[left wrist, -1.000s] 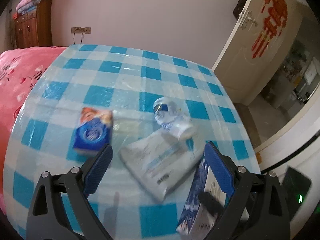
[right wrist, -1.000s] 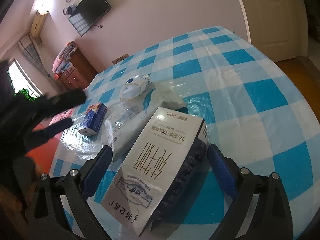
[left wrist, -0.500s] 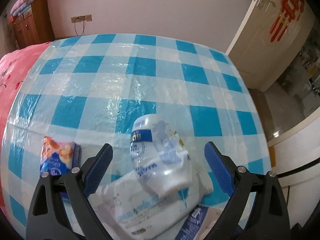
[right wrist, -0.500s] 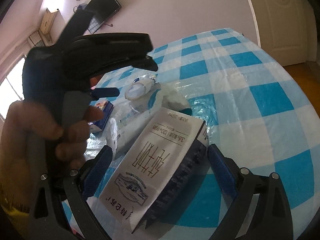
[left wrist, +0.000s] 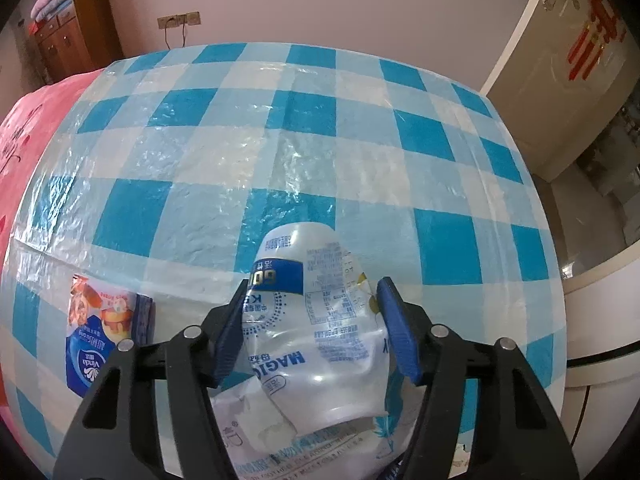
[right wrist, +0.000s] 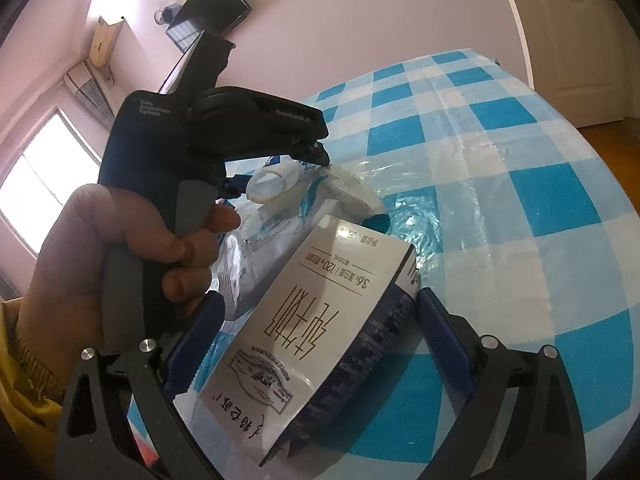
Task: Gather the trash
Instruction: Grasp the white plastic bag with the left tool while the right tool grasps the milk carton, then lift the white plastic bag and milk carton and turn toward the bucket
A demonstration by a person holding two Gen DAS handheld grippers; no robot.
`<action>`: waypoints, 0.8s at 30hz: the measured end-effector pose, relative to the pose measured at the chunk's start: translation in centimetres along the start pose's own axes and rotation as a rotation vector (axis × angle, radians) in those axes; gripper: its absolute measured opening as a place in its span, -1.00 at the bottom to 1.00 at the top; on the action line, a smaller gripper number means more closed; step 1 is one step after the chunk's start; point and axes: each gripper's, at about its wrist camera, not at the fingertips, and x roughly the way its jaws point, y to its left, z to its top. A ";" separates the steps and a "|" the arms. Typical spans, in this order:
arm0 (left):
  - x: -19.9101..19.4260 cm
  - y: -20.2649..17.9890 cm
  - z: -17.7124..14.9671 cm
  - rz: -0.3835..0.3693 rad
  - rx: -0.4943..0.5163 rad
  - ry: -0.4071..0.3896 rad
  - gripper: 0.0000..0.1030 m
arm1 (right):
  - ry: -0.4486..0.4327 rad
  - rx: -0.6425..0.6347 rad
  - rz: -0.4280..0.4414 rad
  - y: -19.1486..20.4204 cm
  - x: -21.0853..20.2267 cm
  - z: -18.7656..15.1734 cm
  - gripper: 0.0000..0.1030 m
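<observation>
My left hand-held gripper (left wrist: pixel 310 330) is closing round the crumpled white bottle (left wrist: pixel 316 320), lower centre of the left wrist view. Left pad looks to be touching the bottle's side w/ the label dented there; right pad sits just beside the other side, can't tell if it's touching yet. So jaws are mid-squeeze w/ the bottle between them, not a firm pinch as far as I can see. Bottle lies on its side atop a clear plastic bag (left wrist: pixel 256 432), which rests on the desk (left wrist: pixel 360 128) w/ its blue-check cover. I'm coming at it steeply from above, prob so the pads straddle the body w/o catching the bag.

Right hand-held gripper (right wrist: pixel 316 344) is spread wide, pads either side of the milk carton (right wrist: pixel 312 320), lower centre of the right wrist view, w/ gaps both sides – nothing gripped. Carton leans on the bag's edge, so it's tilted. Judging by that, the right is parked ready for the carton while the left does its grab.

Tissue pack (left wrist: pixel 104 340), lower left of left view, lies apart from the pile, untouched. In the right view the hand (right wrist: pixel 120 248) on the left tool's trigger fills the left side of the frame
</observation>
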 end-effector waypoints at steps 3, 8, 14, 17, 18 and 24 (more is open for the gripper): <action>-0.1 -0.1 -0.2 0.006 0.010 -0.014 0.23 | 0.012 -0.026 -0.010 0.2 0.1 0.1 0.83; -0.6 0.2 -0.7 0.006 0.007 -0.023 0.23 | 0.037 -0.085 -0.044 0.8 0.5 0.0 0.83; -2.7 1.5 -1.0 0.008 -0.009 -0.061 0.23 | 0.052 -0.064 -0.011 0.1 0.4 0.4 0.83; -4.1 2.7 -1.3 0.004 -0.027 -0.087 0.23 | 0.056 -0.036 0.018 -0.5 0.4 0.6 0.83; -4.6 3.2 -1.4 0.005 -0.032 -0.093 0.23 | 0.056 -0.033 0.021 -0.5 0.4 0.7 0.83; -7.2 5.0 -2.6 0.000 -0.033 -0.120 0.23 | 0.057 -0.070 -0.006 -0.1 0.7 0.7 0.80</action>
